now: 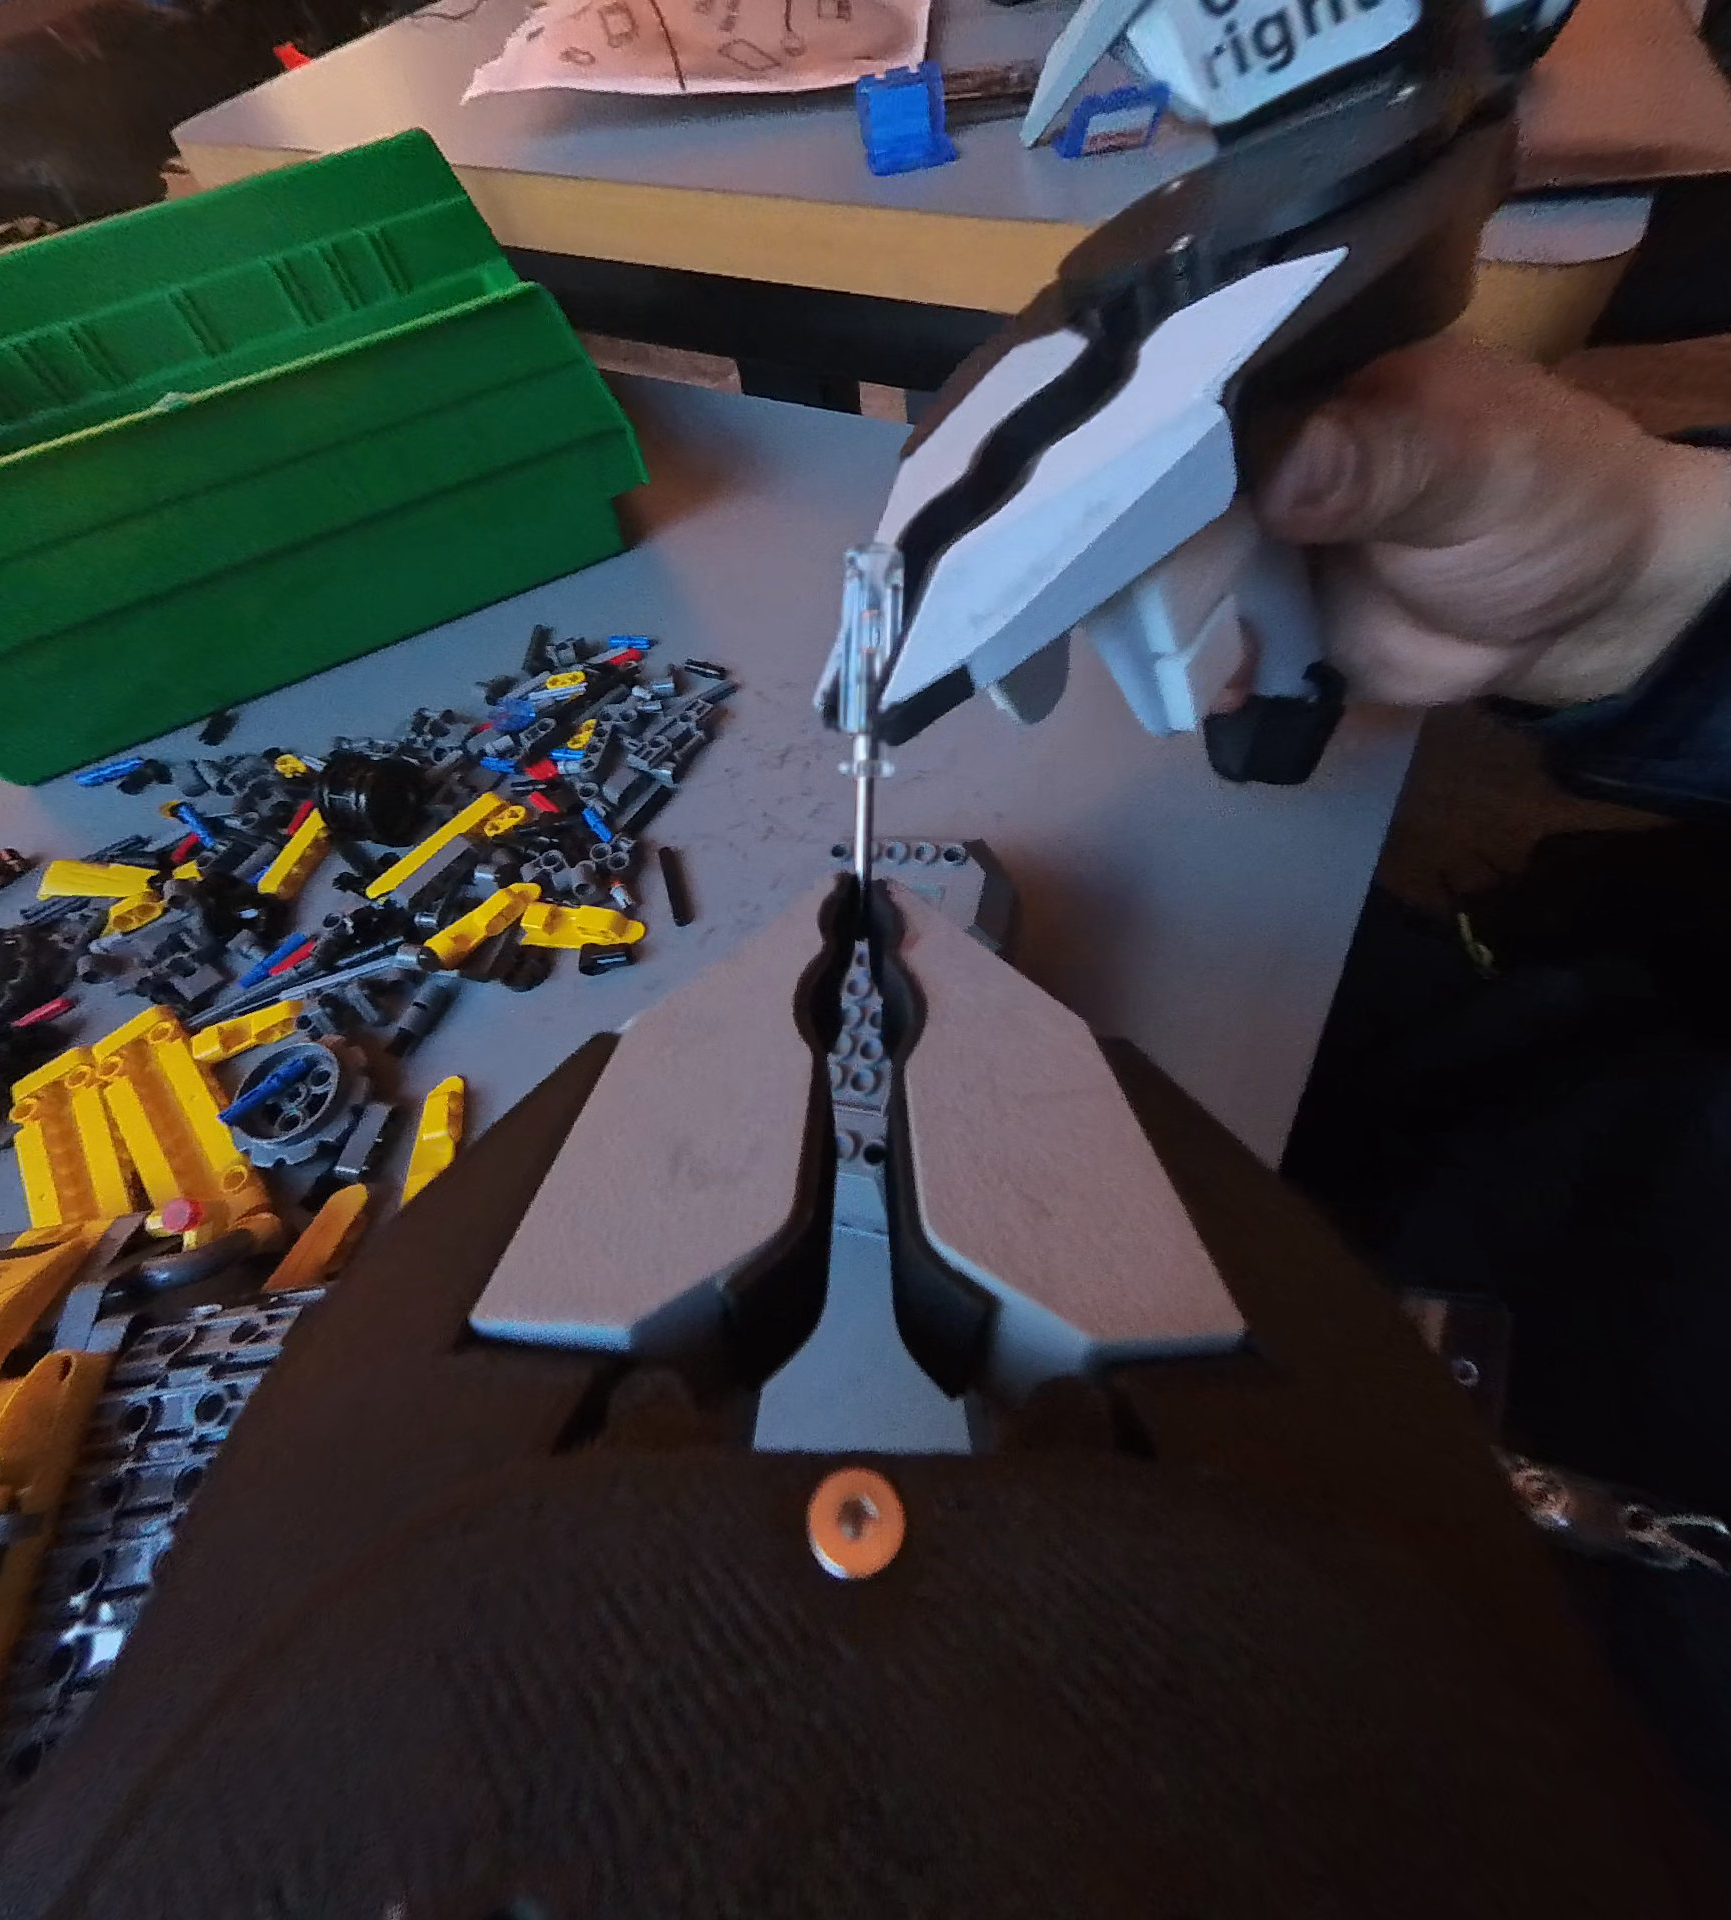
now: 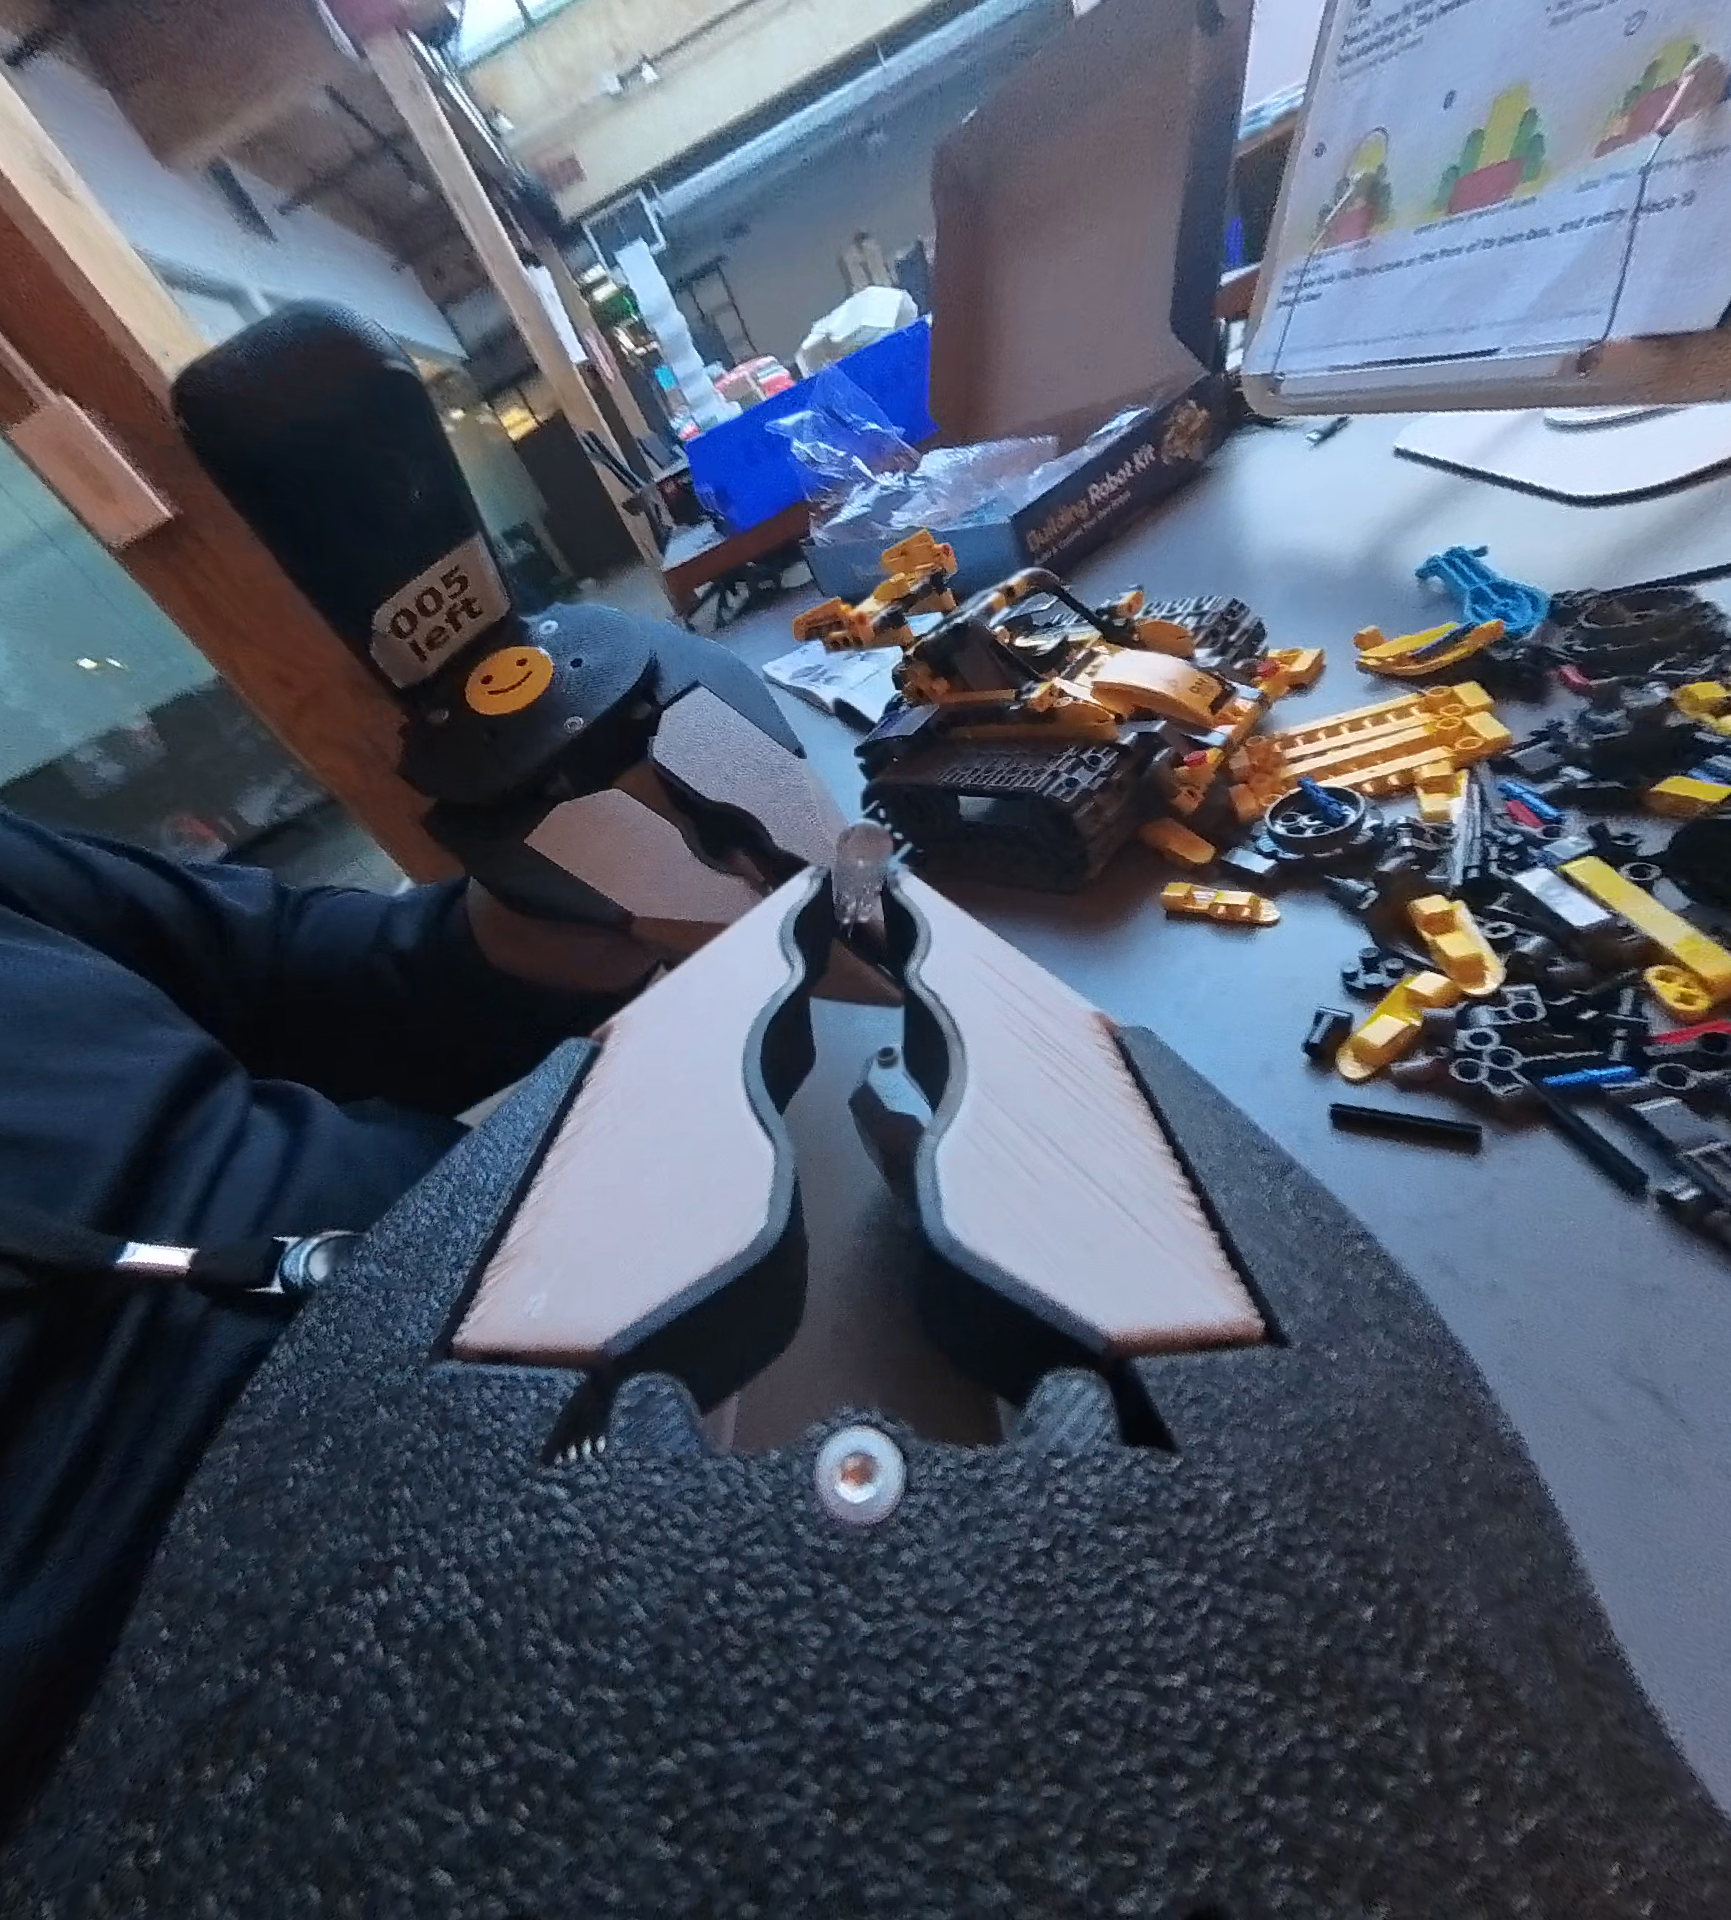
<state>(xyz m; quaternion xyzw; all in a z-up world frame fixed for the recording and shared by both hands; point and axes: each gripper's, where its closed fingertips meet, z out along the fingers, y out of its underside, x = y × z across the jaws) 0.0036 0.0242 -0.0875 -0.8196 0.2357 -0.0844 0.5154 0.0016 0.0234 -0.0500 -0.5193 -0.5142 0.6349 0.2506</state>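
- Nearest, at the centre of the left wrist view, the left gripper (image 1: 861, 894) is clamped on a grey studded plate (image 1: 859, 1029), which runs down the narrow slot between its fingers.
- Just above, the right gripper (image 1: 866, 707) comes in from the upper right and pinches the clear handle of a small screwdriver (image 1: 869, 665); the metal shaft points down and meets the plate at the left fingertips.
- Centre of the right wrist view, that handle (image 2: 856, 868) pokes up between the right gripper's (image 2: 856, 914) closed tips.
- Left of centre, loose yellow, black and grey bricks (image 1: 404, 883) lie scattered on the grey table (image 1: 1152, 987).
- Lower left, a partly built yellow tracked vehicle (image 1: 30, 1382) stands.
- Upper left, a green bin (image 1: 248, 447) sits behind the bricks.
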